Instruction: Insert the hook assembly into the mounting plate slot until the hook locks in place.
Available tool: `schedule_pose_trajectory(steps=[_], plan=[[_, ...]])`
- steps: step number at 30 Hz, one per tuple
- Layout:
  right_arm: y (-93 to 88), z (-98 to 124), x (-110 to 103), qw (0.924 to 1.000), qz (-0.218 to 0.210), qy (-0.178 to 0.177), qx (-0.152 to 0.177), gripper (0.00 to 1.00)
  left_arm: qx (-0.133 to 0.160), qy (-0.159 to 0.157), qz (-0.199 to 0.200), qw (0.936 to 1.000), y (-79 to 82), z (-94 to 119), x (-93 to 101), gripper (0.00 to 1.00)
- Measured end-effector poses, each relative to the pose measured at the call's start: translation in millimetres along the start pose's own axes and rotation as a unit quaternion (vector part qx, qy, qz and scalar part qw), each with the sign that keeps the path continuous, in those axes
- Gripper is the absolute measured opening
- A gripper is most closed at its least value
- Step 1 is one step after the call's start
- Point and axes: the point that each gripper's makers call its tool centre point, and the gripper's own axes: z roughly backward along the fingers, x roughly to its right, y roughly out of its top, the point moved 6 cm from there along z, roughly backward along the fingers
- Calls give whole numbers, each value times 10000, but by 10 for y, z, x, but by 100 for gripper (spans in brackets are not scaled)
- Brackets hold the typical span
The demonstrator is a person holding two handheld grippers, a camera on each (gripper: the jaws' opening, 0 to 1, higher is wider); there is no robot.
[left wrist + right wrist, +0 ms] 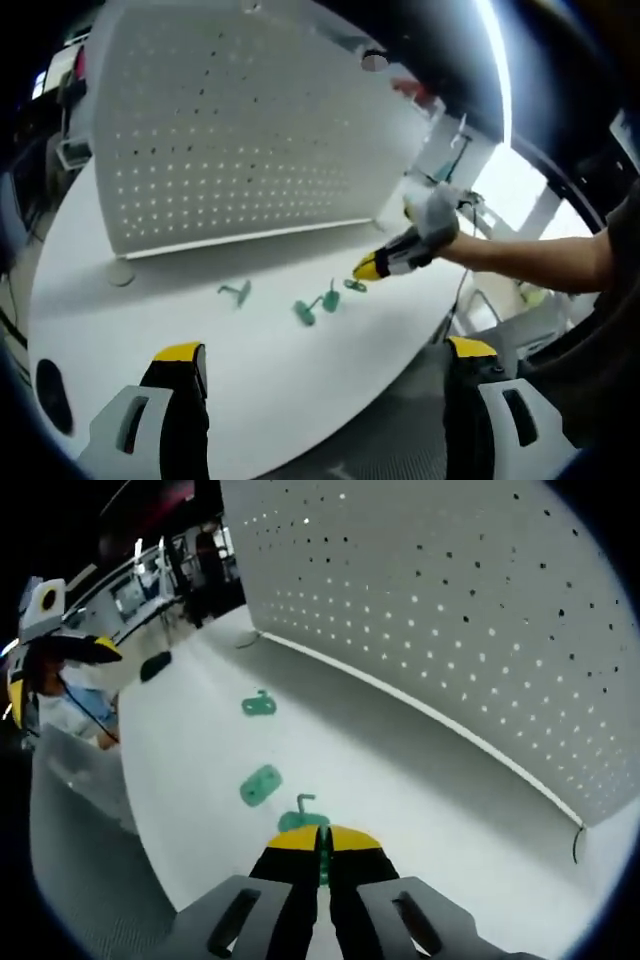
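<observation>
The white perforated mounting plate point(240, 130) point(450, 610) stands upright at the back of a round white table point(270, 380) point(400, 780). Three green hook assemblies lie in front of it: one at the left point(237, 292) point(260, 705), one in the middle point(305, 312) point(261, 783), one at the right point(355, 285) point(300, 815). My right gripper point(368, 268) point(321, 842), held by a gloved hand, is shut on the right-hand hook down at the table surface. My left gripper point(325, 352) point(55, 675) hangs wide open over the table's near edge, holding nothing.
A dark round hole point(50, 395) point(155, 665) sits near the table's rim, and a small round disc point(120, 272) lies by the plate's corner. The person's forearm point(530, 255) reaches in from the right. Metal framing point(450, 150) stands behind the plate.
</observation>
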Motion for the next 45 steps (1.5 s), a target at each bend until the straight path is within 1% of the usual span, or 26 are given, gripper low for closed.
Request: schedule_pose_trajectory(steps=[2,3,4,7,10,12,14,17,20,23,25,26,30,32,35,37,40,45], plan=[[112,49,-14,9996,-128,-32,245,0,28,-9,-6,10000,21,-5,7,100],[135,59,-15,9994,-154,-37,300,0,40,-17,-10,10000,32,-10,12,100],[229,106,-36,9985,-222,-74,491,0,49,-32,-13,10000,50,-18,22,100],[388,186,-91,9960,-309,-111,829,0,69,-51,-55,9999,102,-42,31,100],[538,267,-180,9914,-519,-62,1196,0,115,-33,-87,9999,159,-48,28,99],[632,325,-261,9863,-804,29,1440,0,151,-44,-74,9998,193,-52,28,99],[696,376,-324,9839,-846,40,1575,0,163,-54,-63,9998,216,-62,29,98],[793,478,-511,9787,-893,79,1845,0,209,-69,-45,9997,252,-76,29,96],[824,534,-699,9751,-902,150,2021,0,271,-81,27,9996,281,-93,33,93],[848,574,-865,9714,-939,233,2167,0,379,-215,266,9987,316,-113,66,87],[868,612,-968,9679,-1015,308,2278,0,397,-231,297,9985,328,-122,76,83],[887,636,-1021,9642,-1100,344,2386,0,407,-236,304,9984,333,-128,79,82],[941,706,-1162,9548,-1269,474,2645,0,426,-342,364,9978,352,-150,111,70],[968,740,-1228,9512,-1307,533,2743,0,461,-374,439,9973,366,-154,110,64],[994,783,-1298,9491,-1269,571,2826,0,642,-393,600,9954,422,-123,97,55],[1012,813,-1335,9464,-1271,625,2904,0,728,-456,687,9939,459,-108,97,53],[1047,848,-1379,9407,-1347,698,3035,0,751,-536,745,9929,473,-109,124,51],[1108,917,-1456,9330,-1343,779,3245,0,805,-762,872,9900,482,-113,200,39]])
